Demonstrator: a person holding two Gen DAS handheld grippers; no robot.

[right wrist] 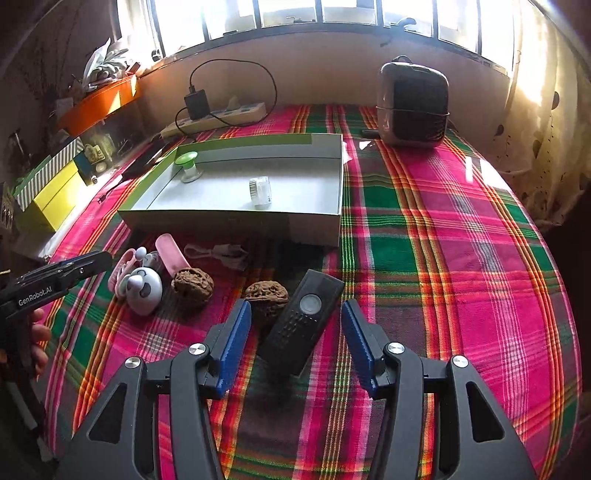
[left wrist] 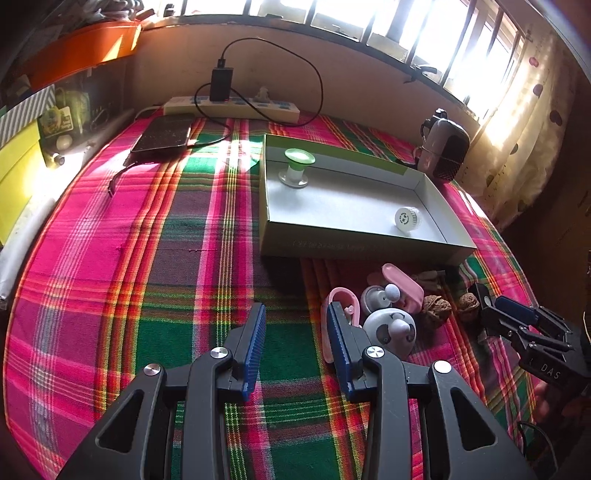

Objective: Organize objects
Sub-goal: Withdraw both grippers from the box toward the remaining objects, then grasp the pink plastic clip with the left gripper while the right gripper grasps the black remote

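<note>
The right wrist view alone shows the black remote point(right wrist: 303, 320) lying flat between the spread jaws of the right gripper point(right wrist: 295, 345), its pads clear of it, with one walnut point(right wrist: 266, 292) touching the remote's left edge and a second walnut point(right wrist: 192, 285) just beyond; the left wrist view alone shows a dark phone point(left wrist: 162, 136) at the far left of the cloth. In the left wrist view the left gripper point(left wrist: 297, 343) stands open and empty over the cloth, its right finger in front of a pink clip point(left wrist: 341, 299), beside the white round toys point(left wrist: 389, 326). The shallow cardboard box point(right wrist: 236, 221) holds a green-topped spool point(right wrist: 187, 167), standing upright in its far left corner, and a small white jar point(right wrist: 260, 192) on its side near the middle. The surface is a pink, green and orange plaid cloth point(right wrist: 443, 258); behind it stand a dark rounded appliance point(right wrist: 412, 105), a power strip point(left wrist: 231, 107) with a black charger point(left wrist: 221, 84), and a barred window point(left wrist: 369, 22).
</note>
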